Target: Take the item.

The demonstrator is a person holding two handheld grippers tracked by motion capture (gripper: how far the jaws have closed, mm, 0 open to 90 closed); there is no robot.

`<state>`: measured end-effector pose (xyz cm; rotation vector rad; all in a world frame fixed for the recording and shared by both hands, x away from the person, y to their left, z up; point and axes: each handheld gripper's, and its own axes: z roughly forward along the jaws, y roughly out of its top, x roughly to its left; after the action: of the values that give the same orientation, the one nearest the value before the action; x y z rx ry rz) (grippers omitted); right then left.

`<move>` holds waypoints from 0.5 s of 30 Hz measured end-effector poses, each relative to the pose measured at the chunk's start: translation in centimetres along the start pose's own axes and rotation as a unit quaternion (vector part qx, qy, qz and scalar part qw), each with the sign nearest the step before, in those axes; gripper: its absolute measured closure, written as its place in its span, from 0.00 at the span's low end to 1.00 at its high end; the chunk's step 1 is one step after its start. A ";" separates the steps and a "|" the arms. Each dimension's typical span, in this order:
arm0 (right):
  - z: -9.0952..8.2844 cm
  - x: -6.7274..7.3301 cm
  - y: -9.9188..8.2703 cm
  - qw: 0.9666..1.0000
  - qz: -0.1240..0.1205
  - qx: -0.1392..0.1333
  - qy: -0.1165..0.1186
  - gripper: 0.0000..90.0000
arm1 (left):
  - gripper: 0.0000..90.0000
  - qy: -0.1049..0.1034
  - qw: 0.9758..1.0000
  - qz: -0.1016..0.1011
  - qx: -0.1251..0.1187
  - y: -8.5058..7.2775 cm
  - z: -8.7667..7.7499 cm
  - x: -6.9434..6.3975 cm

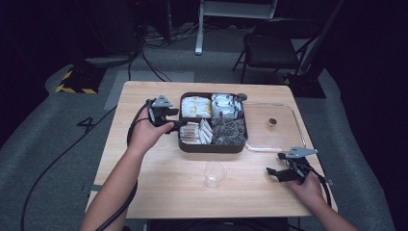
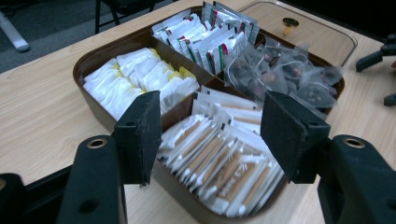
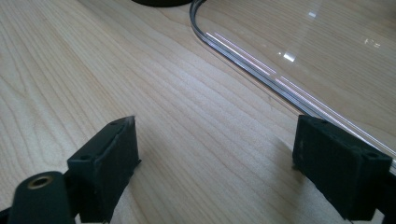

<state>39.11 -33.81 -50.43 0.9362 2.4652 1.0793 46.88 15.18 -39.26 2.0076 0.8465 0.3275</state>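
Reaching over the near-left compartment of the dark brown four-compartment tray (image 2: 93,65), the left gripper (image 2: 210,135) hangs with jaws apart above the white-and-tan stick sachets (image 2: 219,158). The likely step is picking one sachet. To do it well, I would lower the jaws astride a single sachet's upper edge, then close gently so its neighbours stay put. The right gripper (image 3: 215,168) rests low over the pale wooden worktop (image 3: 93,70), jaws apart and empty, beside the clear plastic lid (image 3: 299,56). A clear plastic cup (image 1: 214,174) stands near the tray.
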 end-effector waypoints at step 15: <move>0.0 0.0 0.0 1.000 0.000 0.000 0.000 0.16 | 0.48 0.005 0.999 0.022 0.023 3.0 4.8 -0.2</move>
<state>39.10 -33.81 -50.43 0.9348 2.4658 1.0802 50.61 10.89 -39.48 2.0715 0.8238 0.3453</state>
